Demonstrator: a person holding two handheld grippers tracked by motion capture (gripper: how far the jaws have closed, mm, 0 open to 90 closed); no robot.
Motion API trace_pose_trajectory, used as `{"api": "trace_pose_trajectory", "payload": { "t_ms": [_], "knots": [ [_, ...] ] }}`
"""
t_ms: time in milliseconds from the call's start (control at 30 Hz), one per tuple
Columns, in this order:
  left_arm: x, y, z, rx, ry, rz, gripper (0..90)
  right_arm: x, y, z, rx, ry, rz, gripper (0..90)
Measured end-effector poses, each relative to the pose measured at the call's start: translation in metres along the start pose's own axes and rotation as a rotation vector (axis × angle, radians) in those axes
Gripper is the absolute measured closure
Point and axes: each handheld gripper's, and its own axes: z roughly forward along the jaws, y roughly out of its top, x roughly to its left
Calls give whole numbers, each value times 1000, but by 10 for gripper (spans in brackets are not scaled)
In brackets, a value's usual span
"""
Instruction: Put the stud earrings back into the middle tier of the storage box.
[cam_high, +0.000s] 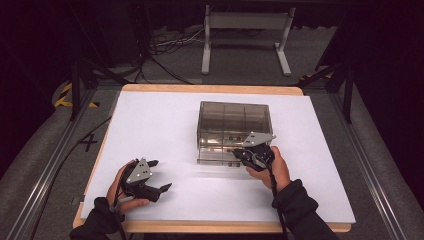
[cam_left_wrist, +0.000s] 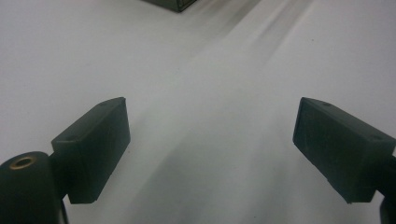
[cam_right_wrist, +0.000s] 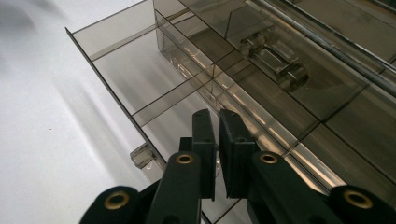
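- White tabletop (cam_high: 165, 125) is seen under dark surroundings.
- Smoked clear drawer box (cam_high: 234, 120) is set right of centre, with its lower drawer (cam_right_wrist: 140, 88) pulled partly out.
- Right claw (cam_right_wrist: 216, 140) is nearly closed, pinched on the drawer's front wall.
- Left claw (cam_high: 159, 175) is held wide open, with nothing gripped, well apart from the box.

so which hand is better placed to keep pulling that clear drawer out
Right. The right gripper already has its jaws nearly shut on the front wall of the drawer. The left gripper rests open on the white table, apart from the organiser box.
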Motion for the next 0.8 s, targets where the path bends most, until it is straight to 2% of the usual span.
{"api": "trace_pose_trajectory", "payload": {
  "t_ms": [200, 367, 500, 533, 567, 633, 733, 800],
  "knots": [
    [0, 0, 0, 1, 1, -1, 115, 1, 0, 0, 0, -8, -3, 829],
    [1, 0, -1, -3, 10, -4, 134, 0, 0, -7, -26, -16, -1, 825],
    [5, 4, -4, -50, 6, -56, 157, -2, 2, -13, -47, -13, 4, 825],
    [4, 7, -5, -59, 2, -65, 174, -3, 2, -16, -59, -8, 8, 828],
    [4, 8, -5, -57, 10, -59, 189, -4, 3, -19, -71, -8, 7, 833],
    [2, 11, -5, -58, 1, -57, 211, -6, 5, -26, -91, -11, 3, 838],
    [-2, 18, -5, -42, -2, -52, 294, -11, 6, -34, -119, -27, 3, 861],
    [-7, 22, -5, -51, -21, -50, 342, -14, 6, -39, -125, -41, 4, 878]
  ]
}}
